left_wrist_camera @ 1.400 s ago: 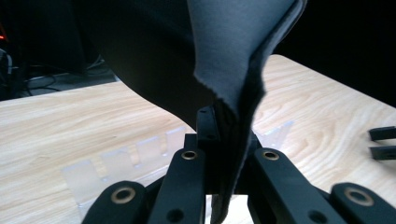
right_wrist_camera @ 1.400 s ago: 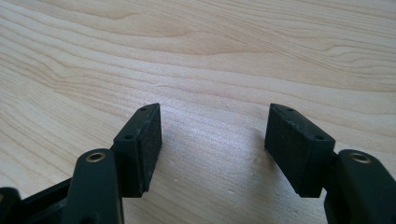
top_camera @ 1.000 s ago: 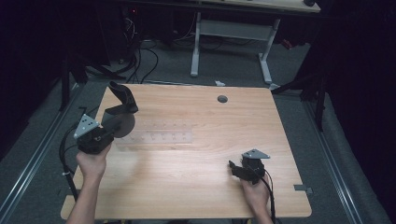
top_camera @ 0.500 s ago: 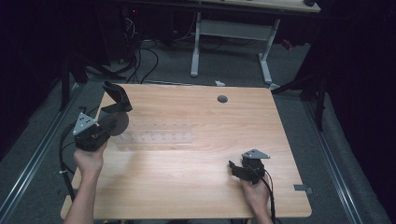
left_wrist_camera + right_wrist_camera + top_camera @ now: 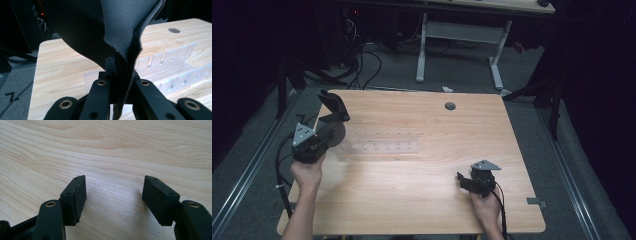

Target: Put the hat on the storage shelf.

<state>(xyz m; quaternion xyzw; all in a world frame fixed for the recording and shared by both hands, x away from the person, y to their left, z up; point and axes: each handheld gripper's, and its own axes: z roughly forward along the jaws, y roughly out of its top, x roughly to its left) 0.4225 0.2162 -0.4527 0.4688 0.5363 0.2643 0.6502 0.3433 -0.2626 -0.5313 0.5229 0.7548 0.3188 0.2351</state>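
Dim room beyond dark cloth (image 5: 120, 27)

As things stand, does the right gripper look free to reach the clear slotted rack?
Probably yes. The right gripper is open and empty, and bare table lies between it and the clear slotted rack. The left gripper, shut on a black flat piece, crowds only the rack's left end.

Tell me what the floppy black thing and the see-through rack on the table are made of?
The black sheet looks like soft foam or felt: matte, with a fuzzy cut edge, bending where the left tool pinches it. The rack looks like clear or frosted plastic, probably acrylic: the wooden table shows through its slotted walls.
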